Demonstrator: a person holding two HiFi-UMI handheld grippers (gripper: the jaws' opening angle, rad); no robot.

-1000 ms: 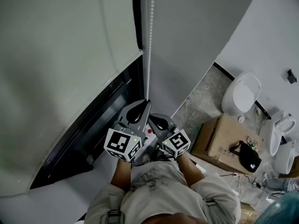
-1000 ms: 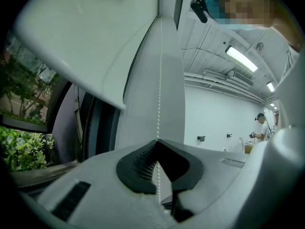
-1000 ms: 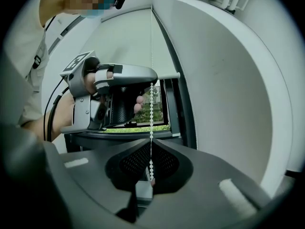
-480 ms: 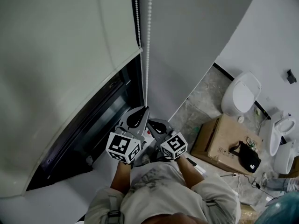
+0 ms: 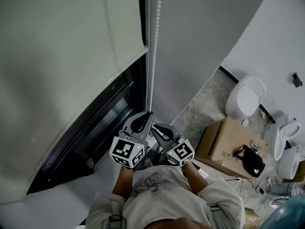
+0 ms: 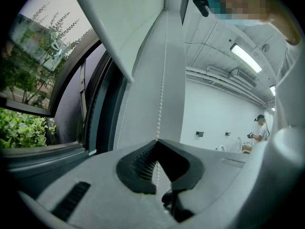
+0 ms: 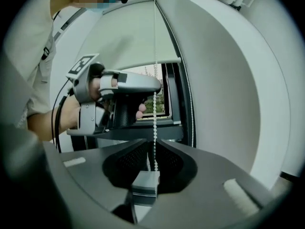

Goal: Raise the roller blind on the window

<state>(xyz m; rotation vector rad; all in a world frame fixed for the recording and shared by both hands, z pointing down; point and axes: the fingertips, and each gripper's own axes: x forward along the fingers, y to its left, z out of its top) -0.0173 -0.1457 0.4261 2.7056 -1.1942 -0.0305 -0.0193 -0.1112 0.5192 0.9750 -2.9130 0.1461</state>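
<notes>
The pale roller blind (image 5: 71, 56) covers the upper window at left; its bottom bar (image 6: 119, 46) hangs above the dark open pane (image 5: 95, 128). A white bead chain (image 5: 151, 56) drops straight down beside the blind's right edge. My left gripper (image 5: 150, 112) is shut on the chain, which enters its touching tips (image 6: 156, 140). My right gripper (image 5: 153, 126) sits just below and right of it. The chain (image 7: 155, 123) runs between its jaws (image 7: 153, 141), which stand a narrow gap apart without pinching it. The left gripper (image 7: 155, 87) shows above in that view.
A grey wall (image 5: 200, 42) rises right of the chain. On the floor at right are a toilet (image 5: 245, 97) and a cardboard box (image 5: 224, 142) with a black bag (image 5: 252, 161) on it. Greenery (image 6: 24, 128) shows outside. The white sill (image 5: 71, 197) lies below the window.
Both grippers have shifted slightly downward along the chain. The blind's bottom edge has risen a little, and more dark pane shows.
</notes>
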